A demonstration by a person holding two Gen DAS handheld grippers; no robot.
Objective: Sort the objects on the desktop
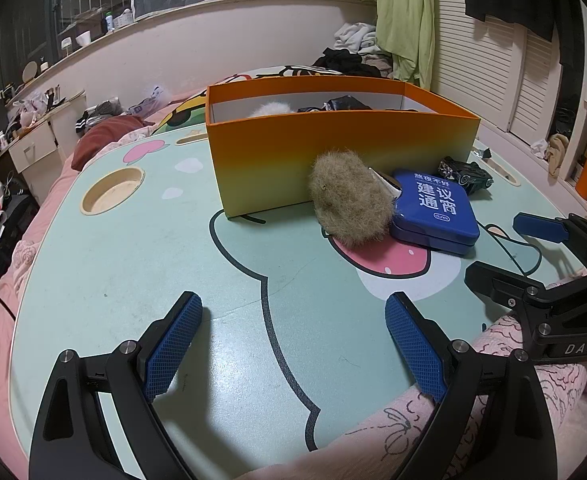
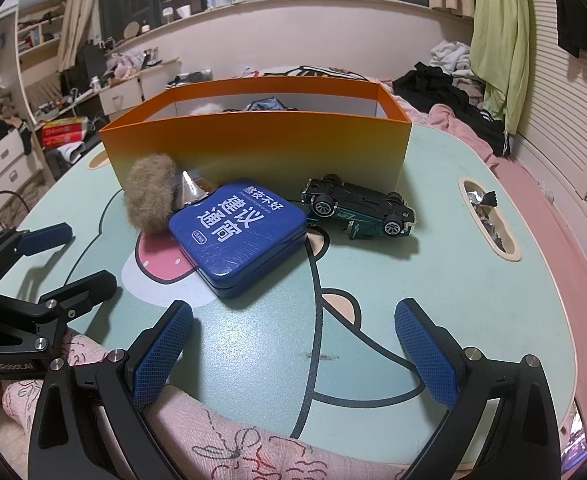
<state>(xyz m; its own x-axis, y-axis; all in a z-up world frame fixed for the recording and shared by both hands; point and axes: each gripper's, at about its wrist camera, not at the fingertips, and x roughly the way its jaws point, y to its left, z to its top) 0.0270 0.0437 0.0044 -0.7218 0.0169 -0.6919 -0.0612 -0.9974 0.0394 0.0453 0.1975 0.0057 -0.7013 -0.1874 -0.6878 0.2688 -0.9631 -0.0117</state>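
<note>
1. The left gripper (image 1: 293, 344) hung low over the near edge of the pale green cartoon table (image 1: 113, 264), its blue-padded fingers (image 1: 171, 346) spread wide and holding nothing.
2. The right gripper (image 2: 293, 352) was likewise released, its pads (image 2: 427, 354) far apart over the table's near edge and empty.
3. In the left wrist view the orange box (image 1: 333, 152) stood at 12 o'clock from the gripper, with a pale fluffy item and dark items just showing above its rim.
4. A brown furry ball (image 1: 349, 200) leaned against the box's front wall, toward 1 o'clock.
5. The blue tin (image 2: 239, 232) lay flat just beside the ball, touching it, with a small silver cone (image 2: 189, 188) wedged between them.
6. In the right wrist view the toy car (image 2: 359, 210) lay overturned, wheels up, at 1 o'clock, just right of the tin and close before the box.
7. Crumpled foil wrappers (image 2: 485, 212) sat in the table's slot at 2 o'clock.
</note>
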